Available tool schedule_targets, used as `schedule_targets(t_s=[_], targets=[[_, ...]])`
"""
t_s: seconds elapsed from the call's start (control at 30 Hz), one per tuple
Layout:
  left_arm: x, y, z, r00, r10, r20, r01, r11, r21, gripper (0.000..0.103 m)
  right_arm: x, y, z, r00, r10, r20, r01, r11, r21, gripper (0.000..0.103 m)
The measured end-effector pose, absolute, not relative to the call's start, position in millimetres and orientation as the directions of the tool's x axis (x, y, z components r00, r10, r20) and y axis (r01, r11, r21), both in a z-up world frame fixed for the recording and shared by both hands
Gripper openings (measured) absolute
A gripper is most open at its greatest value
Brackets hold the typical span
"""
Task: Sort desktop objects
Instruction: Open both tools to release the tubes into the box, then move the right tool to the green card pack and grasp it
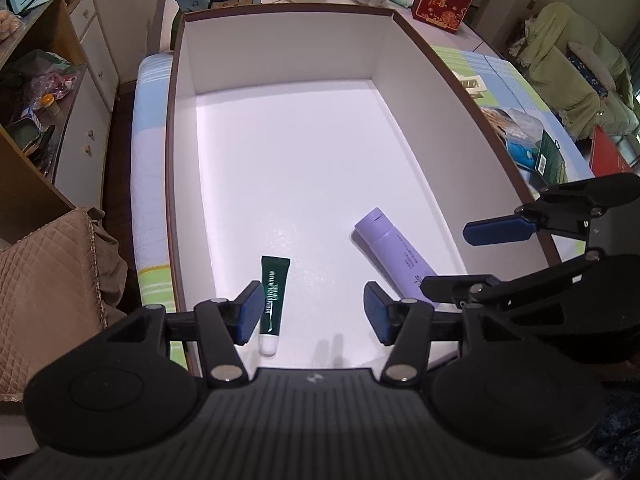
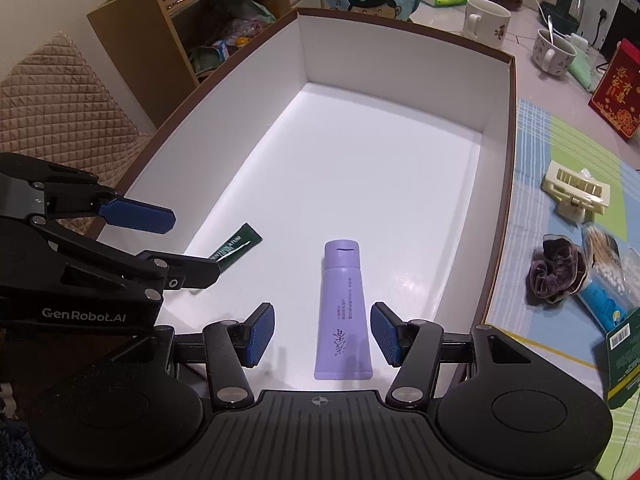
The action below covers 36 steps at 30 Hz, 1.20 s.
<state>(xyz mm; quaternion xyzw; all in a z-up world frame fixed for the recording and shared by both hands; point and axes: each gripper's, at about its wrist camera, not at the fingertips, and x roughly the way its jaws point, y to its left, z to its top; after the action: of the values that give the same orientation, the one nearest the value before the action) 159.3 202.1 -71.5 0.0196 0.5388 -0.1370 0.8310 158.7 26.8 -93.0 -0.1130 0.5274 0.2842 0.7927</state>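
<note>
A big white box with a brown rim [image 1: 171, 168] [image 2: 509, 168] fills both views. On its floor lie a dark green tube [image 1: 273, 304] [image 2: 236, 245] with a white cap and a lilac tube [image 1: 394, 256] [image 2: 343, 312]. My left gripper [image 1: 313, 314] [image 2: 176, 242] is open over the box's near end; the green tube lies just inside its left finger, untouched. My right gripper [image 2: 323, 334] [image 1: 468, 258] is open too. The lilac tube rests flat between its pads [image 2: 261, 334], with a gap on each side.
On the striped cloth right of the box lie a cream hair clip [image 2: 576, 192], a purple scrunchie [image 2: 556, 276], a cotton swab box [image 2: 608, 264] and a dark green packet [image 2: 624, 356]. Two mugs [image 2: 486, 20] and a red box [image 2: 618, 92] stand behind. A quilted cushion [image 2: 52, 112] sits left.
</note>
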Motion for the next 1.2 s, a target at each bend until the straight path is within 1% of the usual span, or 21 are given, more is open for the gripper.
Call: schedule_targets(t_s=[0.13,0.27,0.57,0.7,0.93,1.07,1.2], targets=[[154,200,-68,0.398,-0.194,-0.896,0.235,0.966,-0.105,0.053,156,36,-93,0.295,0.343,-0.892,-0.571,0.811,0.123,0.057],[148,198,-63,0.418,-0.178,-0.891,0.218,0.972,-0.092,0.058,152,35,-90,0.304,0.362,-0.881,-0.571,0.81,0.135,0.057],[135,196,-51,0.456,-0.158,-0.876,0.196,0.978,-0.075,0.063,141,27,-83,0.317,0.405,-0.857,-0.582,0.797,0.161,0.057],[129,195,-46,0.473,-0.154,-0.868,0.182,0.98,-0.075,0.063,137,21,-78,0.322,0.439,-0.839,-0.59,0.786,0.185,0.057],[122,185,-33,0.513,-0.135,-0.847,0.16,0.985,-0.06,0.063,133,-1,-63,0.368,0.506,-0.78,-0.607,0.766,0.21,0.057],[122,168,-24,0.538,-0.133,-0.832,0.15,0.987,-0.061,0.064,136,-25,-55,0.385,0.541,-0.748,-0.612,0.756,0.232,0.057],[126,139,-15,0.557,-0.148,-0.817,0.167,0.984,-0.065,0.064,144,-57,-52,0.392,0.549,-0.739,-0.59,0.766,0.256,0.057]])
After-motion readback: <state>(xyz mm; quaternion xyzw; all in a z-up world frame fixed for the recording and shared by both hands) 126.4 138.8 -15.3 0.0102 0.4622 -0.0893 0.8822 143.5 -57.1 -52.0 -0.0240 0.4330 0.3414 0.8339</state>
